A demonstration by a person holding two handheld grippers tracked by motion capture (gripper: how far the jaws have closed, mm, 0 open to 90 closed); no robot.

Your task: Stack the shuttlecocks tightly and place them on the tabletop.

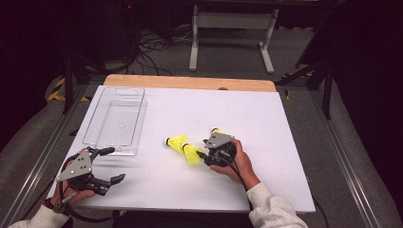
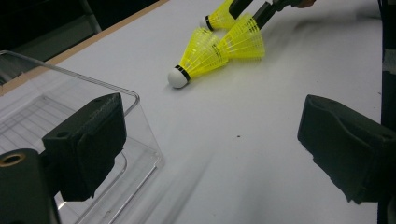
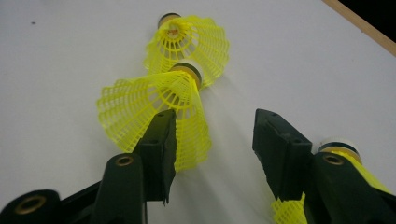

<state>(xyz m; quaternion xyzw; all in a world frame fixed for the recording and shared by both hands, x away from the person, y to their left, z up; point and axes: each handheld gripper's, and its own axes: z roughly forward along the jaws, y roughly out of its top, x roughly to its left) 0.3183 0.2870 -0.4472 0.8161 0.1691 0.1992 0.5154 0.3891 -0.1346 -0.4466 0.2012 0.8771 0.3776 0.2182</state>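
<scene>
Surface: white table top (image 1: pixel 266 156), with a wooden strip along its far edge.
Tray: 1 clear plastic tray (image 1: pixel 115 122) lies flat near the far left corner.
Shuttlecocks: 3 yellow shuttlecocks on the table, right of centre: 2 (image 1: pixel 177 142) (image 1: pixel 192 154) touching each other, 1 (image 1: pixel 216 130) just beside them.

Yellow mesh shuttlecocks (image 1: pixel 183 147), white table (image 1: pixel 266 142)

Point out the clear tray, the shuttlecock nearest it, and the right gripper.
clear tray (image 1: pixel 93 124), high view, on its left wall.
shuttlecock (image 2: pixel 201 59), left gripper view, on its yellow skirt.
right gripper (image 3: pixel 212 140), right gripper view, midway between its open jaws.
</scene>
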